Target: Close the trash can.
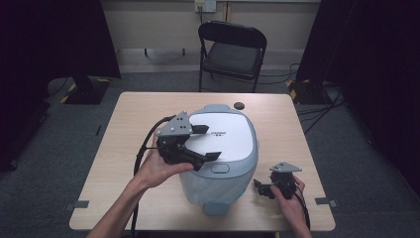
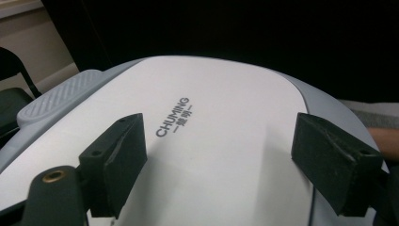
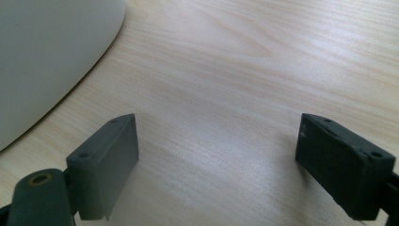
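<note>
Presumably heavy and smooth, the rice cooker (image 1: pixel 223 148) suits our lid-latch grip; left gripper (image 1: pixel 204 142) hovers jaws apart above, right gripper (image 1: pixel 261 189) parted too.

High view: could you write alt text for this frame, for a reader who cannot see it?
A person's left gripper, jaws open, hovers over the white lid of a blue-grey rice cooker at the centre of a light wooden table. The right gripper, also open, sits low by the cooker's right side. A black folding chair stands beyond the table.
</note>
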A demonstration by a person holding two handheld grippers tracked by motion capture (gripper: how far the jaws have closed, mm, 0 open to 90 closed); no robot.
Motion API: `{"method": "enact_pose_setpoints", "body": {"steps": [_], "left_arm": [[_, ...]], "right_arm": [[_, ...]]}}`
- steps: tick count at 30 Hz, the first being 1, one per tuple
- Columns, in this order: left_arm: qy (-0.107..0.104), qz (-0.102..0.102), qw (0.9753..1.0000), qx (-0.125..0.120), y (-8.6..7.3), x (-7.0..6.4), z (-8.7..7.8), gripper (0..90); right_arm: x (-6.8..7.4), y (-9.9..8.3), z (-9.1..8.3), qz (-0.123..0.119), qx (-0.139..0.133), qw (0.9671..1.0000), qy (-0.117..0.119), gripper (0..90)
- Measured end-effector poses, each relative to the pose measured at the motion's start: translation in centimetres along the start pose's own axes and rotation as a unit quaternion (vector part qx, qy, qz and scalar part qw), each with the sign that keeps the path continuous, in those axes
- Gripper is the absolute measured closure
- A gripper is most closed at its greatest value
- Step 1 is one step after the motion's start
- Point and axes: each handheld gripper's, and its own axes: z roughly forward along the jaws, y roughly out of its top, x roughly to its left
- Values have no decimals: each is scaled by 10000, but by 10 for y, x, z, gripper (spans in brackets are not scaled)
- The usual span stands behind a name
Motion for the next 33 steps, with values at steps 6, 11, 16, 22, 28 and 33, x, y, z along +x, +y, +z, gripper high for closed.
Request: {"method": "enact_pose_setpoints", "body": {"steps": [6,11,16,22,28,33], "left_arm": [[6,-96,9999,-133,-2,4,1,189],[32,-282,9994,-193,-3,12,-2,203],[61,-538,9980,-313,-8,21,-9,207],[281,-528,9974,-394,-13,29,-25,207],[478,-603,9960,-461,-20,38,-43,207],[584,-725,9942,-537,-27,45,-56,204]], "right_arm": [[0,0,0,1,1,10000,2,124],[0,0,0,1,1,10000,2,124],[0,0,0,1,1,10000,2,124],[0,0,0,0,1,10000,3,124],[0,0,0,12,8,10000,6,124],[0,0,0,10,7,10000,6,124]]}}
